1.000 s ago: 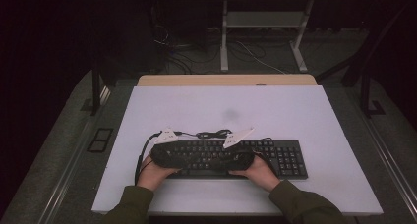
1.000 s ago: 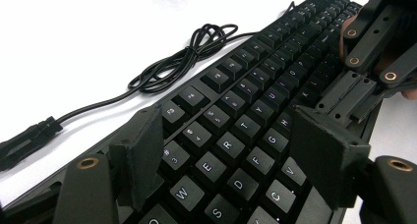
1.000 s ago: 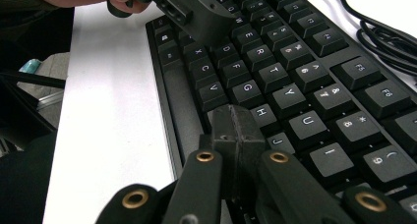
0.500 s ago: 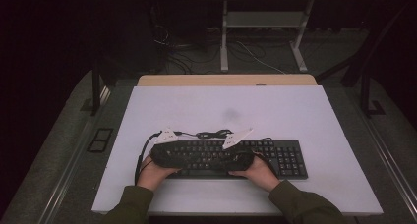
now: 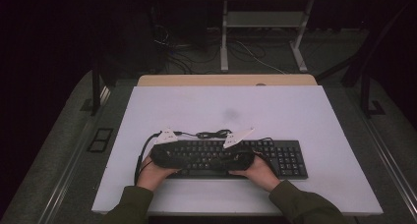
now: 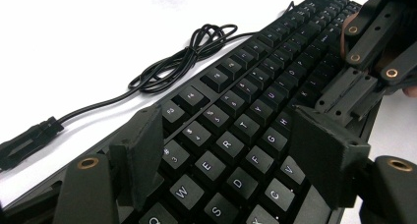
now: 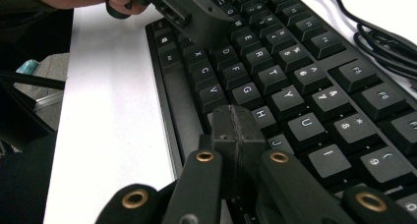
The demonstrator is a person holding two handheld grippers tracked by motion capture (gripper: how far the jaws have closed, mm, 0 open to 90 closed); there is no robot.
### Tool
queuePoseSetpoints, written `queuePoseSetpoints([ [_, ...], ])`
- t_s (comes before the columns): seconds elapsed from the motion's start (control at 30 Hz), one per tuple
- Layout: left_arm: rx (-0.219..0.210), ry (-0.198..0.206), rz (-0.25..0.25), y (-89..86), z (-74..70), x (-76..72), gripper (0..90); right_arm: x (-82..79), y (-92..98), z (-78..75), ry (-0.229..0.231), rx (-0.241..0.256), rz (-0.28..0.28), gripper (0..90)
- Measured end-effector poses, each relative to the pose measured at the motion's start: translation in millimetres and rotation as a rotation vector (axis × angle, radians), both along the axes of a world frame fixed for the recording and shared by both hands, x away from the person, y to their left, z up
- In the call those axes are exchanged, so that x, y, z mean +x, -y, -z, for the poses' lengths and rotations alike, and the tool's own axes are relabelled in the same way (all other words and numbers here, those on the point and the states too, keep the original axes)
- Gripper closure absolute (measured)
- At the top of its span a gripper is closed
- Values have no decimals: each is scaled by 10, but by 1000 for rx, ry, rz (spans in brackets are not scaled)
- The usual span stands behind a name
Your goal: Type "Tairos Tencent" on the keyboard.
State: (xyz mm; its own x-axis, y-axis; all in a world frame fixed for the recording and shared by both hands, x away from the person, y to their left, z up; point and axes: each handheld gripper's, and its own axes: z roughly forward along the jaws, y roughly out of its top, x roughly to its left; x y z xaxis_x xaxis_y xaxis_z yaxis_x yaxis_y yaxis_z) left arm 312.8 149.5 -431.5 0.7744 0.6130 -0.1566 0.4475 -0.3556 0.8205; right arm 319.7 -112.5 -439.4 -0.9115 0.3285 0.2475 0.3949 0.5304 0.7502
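A black keyboard [image 5: 287, 157] lies along the near part of the white table [image 5: 246, 106]. Both hands hold their grippers low over its letter keys, pointing at each other. My left gripper [image 5: 189, 159] is open, its jaws spread wide above the keys around R and F [image 6: 236, 155]. My right gripper [image 5: 221, 161] is shut with nothing between its jaws; the tips hover just over the H and J keys [image 7: 237, 130]. In the right gripper view one jaw of the left gripper [image 7: 196, 17] hangs over the keys near S and D. The keyboard [image 6: 255, 81] runs away to the upper right.
The keyboard's black cable [image 5: 214, 134] lies coiled on the table just behind it, ending in a plug [image 6: 29, 138]. The cable [image 7: 388, 42] runs beside the function keys. A wooden strip [image 5: 226, 80] borders the table's far edge. Dark floor with table legs lies beyond.
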Motion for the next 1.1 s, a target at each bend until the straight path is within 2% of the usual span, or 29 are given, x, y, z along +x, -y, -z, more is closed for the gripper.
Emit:
queuePoseSetpoints([
  [0.13,-7,2,-1,-3,-6,-13,283,12,21,-14,0,16,6,869],
  [0.27,-10,-1,2,-7,-13,-38,287,23,43,-29,2,29,13,811],
  [0.63,-11,-17,29,28,-4,-112,322,57,102,-50,11,68,55,579],
  [0.73,-18,-25,41,26,-7,-126,371,77,127,-49,12,71,72,507],
  [0.87,-9,-27,75,26,-15,-143,503,104,163,-43,17,78,98,439],
  [1.1,11,-49,129,58,11,-149,721,145,227,-34,18,81,134,404],
])
